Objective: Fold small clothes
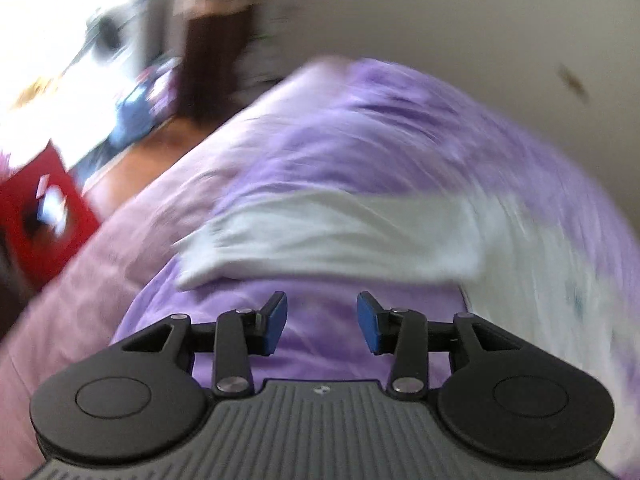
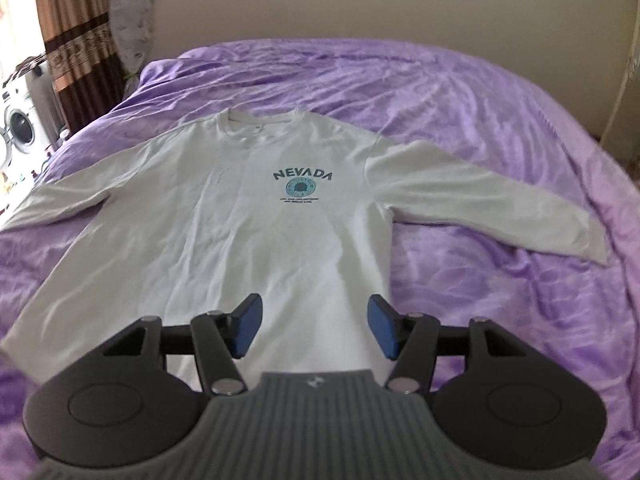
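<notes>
White shirt (image 2: 224, 216) lies flat mid-bed (image 2: 480, 128), sleeves spread for folding; right tongs (image 2: 314, 330) and left tongs (image 1: 322, 324) both gape, empty.

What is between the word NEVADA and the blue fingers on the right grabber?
Only plain white shirt cloth, lightly wrinkled, with a teal round logo and tiny lettering just under the NEVADA print. The right gripper is open. The right wrist view shows it.

Left-wrist view motion-blurred; shirt (image 1: 328, 232) smeared, hem (image 2: 120, 344) behind gripper body.
</notes>
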`<action>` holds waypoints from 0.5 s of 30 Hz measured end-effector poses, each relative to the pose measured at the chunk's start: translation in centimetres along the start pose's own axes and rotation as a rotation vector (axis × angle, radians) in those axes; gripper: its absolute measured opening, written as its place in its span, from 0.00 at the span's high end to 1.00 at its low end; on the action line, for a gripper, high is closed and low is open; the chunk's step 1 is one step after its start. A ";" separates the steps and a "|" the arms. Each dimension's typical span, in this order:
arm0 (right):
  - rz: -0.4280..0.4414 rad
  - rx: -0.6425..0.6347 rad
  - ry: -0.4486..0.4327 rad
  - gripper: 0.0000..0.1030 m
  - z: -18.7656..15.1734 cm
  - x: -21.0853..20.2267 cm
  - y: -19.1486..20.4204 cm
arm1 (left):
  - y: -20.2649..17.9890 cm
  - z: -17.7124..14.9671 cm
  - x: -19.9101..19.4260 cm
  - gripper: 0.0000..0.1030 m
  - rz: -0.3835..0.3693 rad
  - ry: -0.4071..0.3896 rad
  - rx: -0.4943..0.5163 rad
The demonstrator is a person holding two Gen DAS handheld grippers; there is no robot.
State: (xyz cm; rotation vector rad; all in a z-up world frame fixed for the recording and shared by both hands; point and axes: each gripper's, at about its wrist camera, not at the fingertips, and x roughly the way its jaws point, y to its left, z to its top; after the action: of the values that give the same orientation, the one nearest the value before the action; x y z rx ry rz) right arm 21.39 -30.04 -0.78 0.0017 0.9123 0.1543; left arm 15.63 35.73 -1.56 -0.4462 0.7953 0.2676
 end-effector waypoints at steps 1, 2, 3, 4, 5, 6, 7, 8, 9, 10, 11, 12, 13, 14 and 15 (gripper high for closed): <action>0.007 0.001 0.007 0.47 0.2 0.8 0.6 | 2.0 0.5 1.0 0.53 0.008 -0.001 -0.089; 0.006 -0.004 0.010 0.47 0.3 1.4 1.1 | 4.1 0.9 2.0 0.53 0.013 0.001 -0.180; 0.001 -0.012 0.009 0.47 0.4 1.9 1.7 | 5.9 0.9 3.2 0.53 0.017 0.005 -0.272; -0.005 -0.021 0.005 0.47 0.4 2.4 2.2 | 7.6 0.8 3.9 0.54 0.007 0.007 -0.349; -0.009 -0.026 0.002 0.47 0.5 2.9 2.6 | 9.3 0.6 5.0 0.54 -0.017 0.019 -0.429; -0.012 -0.029 -0.002 0.47 0.6 3.3 3.1 | 10.6 0.2 6.2 0.54 -0.046 0.039 -0.504; -0.017 -0.030 -0.005 0.47 0.8 3.7 3.3 | 11.9 -0.1 7.3 0.54 -0.075 0.054 -0.572; -0.023 -0.031 -0.009 0.47 0.9 4.1 3.6 | 12.7 -0.6 8.3 0.54 -0.092 0.062 -0.630; -0.029 -0.034 -0.012 0.47 1.1 4.4 3.8 | 13.4 -1.0 9.2 0.54 -0.096 0.063 -0.682; -0.034 -0.039 -0.015 0.47 1.2 4.7 3.9 | 14.0 -1.3 9.8 0.53 -0.096 0.059 -0.721; -0.041 -0.045 -0.018 0.47 1.4 4.9 4.2 | 14.5 -1.7 10.5 0.53 -0.103 0.057 -0.759; -0.046 -0.054 -0.020 0.47 1.6 5.1 4.4 | 15.0 -1.8 11.1 0.51 -0.117 0.050 -0.796; -0.050 -0.065 -0.021 0.47 1.7 5.2 4.6 | 15.3 -1.9 11.6 0.48 -0.127 0.042 -0.831; -0.056 -0.079 -0.022 0.47 1.8 5.3 4.8 | 15.6 -2.0 11.9 0.49 -0.140 0.029 -0.864; -0.065 -0.095 -0.023 0.47 1.9 5.5 5.1 | 15.7 -2.0 12.1 0.50 -0.150 0.014 -0.886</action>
State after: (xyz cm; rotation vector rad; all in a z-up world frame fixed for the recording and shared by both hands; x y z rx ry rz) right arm 25.52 -24.13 -3.56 -0.1141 0.8807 0.1367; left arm 16.34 49.31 -16.16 -1.3347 0.6199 0.4738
